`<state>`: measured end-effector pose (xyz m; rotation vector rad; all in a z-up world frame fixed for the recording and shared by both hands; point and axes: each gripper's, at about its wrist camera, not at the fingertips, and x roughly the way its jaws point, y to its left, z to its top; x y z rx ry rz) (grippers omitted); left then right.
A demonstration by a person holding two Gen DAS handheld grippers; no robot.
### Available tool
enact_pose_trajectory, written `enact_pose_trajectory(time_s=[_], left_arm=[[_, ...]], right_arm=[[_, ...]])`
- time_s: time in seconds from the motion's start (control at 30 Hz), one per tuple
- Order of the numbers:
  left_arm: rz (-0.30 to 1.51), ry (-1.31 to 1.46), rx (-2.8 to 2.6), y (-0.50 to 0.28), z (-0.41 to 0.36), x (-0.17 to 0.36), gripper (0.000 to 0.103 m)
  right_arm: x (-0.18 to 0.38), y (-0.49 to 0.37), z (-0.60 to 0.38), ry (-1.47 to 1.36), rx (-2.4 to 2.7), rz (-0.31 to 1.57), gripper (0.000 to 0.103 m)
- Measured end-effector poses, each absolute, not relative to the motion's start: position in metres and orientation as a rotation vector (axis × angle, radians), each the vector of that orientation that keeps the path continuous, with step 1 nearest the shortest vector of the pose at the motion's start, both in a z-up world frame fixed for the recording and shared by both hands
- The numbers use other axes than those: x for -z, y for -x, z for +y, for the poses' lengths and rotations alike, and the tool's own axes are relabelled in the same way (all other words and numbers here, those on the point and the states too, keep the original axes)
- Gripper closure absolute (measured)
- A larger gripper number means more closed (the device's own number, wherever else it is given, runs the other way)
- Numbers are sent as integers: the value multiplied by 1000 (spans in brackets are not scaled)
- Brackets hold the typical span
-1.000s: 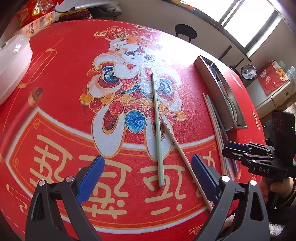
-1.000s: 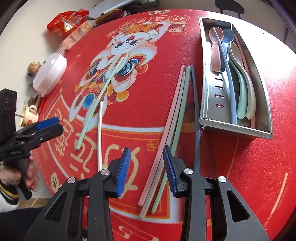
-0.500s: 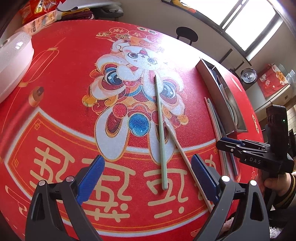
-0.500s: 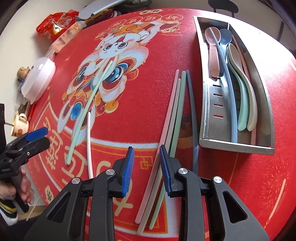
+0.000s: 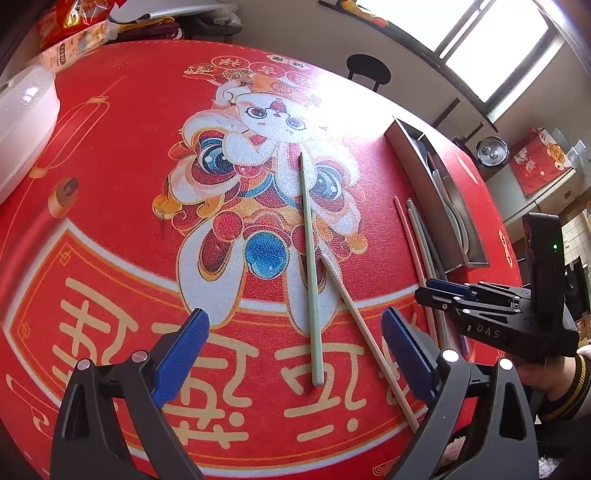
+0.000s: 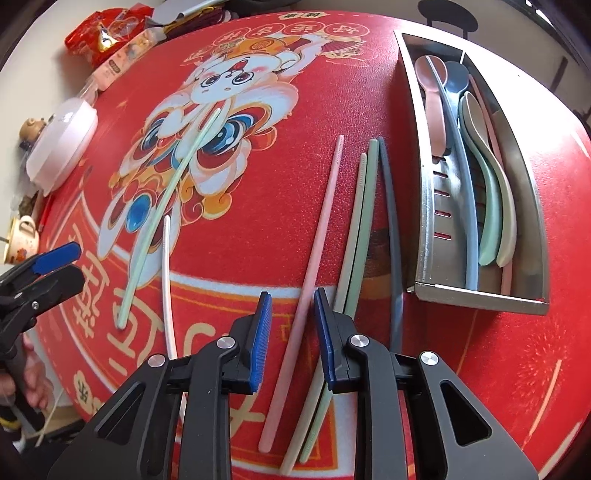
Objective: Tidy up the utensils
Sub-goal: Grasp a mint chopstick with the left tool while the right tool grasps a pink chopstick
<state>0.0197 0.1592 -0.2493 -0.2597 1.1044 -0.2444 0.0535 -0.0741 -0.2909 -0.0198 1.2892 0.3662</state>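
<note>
In the right wrist view a pink chopstick [image 6: 325,206] lies on the red tablecloth and runs between the blue pads of my right gripper [image 6: 291,308]. Its jaws are closing, with a small gap still on each side of the stick. Right of it lie beige [image 6: 354,229], green [image 6: 369,206] and dark grey chopsticks [image 6: 391,229]. A steel tray [image 6: 480,297] holds spoons [image 6: 491,206] and chopsticks. My left gripper [image 5: 293,325] stands wide open over a pale green chopstick [image 5: 310,266] and a beige one [image 5: 365,332], gripping nothing.
A white lidded container [image 5: 22,122] sits at the table's left edge, with snack packets [image 5: 70,33] behind it. A mug [image 6: 22,236] and a small figure [image 6: 33,127] stand off the table's left side. A black stool [image 5: 367,70] is beyond the far edge.
The right gripper's jaws have narrowed steadily around the pink chopstick, and it has sunk a little closer to the table. The left gripper has stayed open and still.
</note>
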Motion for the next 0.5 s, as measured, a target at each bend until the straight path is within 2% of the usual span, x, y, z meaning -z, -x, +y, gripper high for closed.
enact_pose_trajectory(time_s=[0.03,0.07,0.13,0.27,0.43,0.5], left_arm=[[1106,259,241,-21,160,250,11],[1108,256,237,-21,160,251,14],[1114,249,235,-22,159,254,21],[1127,219,227,-28,155,260,43],[1131,195,247,-42,143,265,58],[1135,183,258,-48,137,267,77]], right_arm=[[291,-54,-74,27,-362,1291,92],[291,-54,-75,33,-356,1292,93],[292,-53,-76,32,-361,1292,94],[291,-51,-74,58,-372,1287,94],[291,-50,-76,38,-380,1286,94],[292,-51,-78,24,-386,1286,94]])
